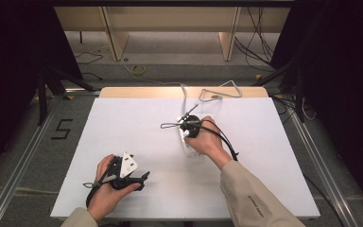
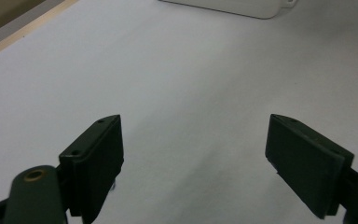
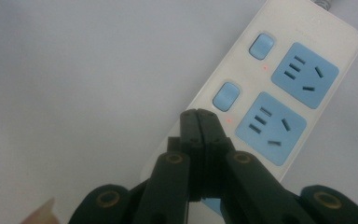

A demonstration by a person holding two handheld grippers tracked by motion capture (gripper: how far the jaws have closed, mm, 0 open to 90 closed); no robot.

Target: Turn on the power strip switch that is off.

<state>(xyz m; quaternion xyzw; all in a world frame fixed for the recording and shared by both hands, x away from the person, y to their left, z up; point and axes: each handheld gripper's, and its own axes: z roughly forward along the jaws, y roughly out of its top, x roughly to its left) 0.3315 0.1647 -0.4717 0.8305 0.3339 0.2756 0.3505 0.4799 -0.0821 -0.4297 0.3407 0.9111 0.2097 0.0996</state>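
White power strip [image 3: 242,112], light-blue sockets [image 3: 305,74] and switches [image 3: 262,45], red indicator dots; white table [image 1: 137,127]; black fingers [image 2: 93,158].

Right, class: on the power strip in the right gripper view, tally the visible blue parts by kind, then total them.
Blue switch buttons: 2
Blue socket panels: 2
Total: 4, all on the white power strip.

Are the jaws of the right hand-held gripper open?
No, the right hand-held gripper has its jaws pressed together, above the power strip.
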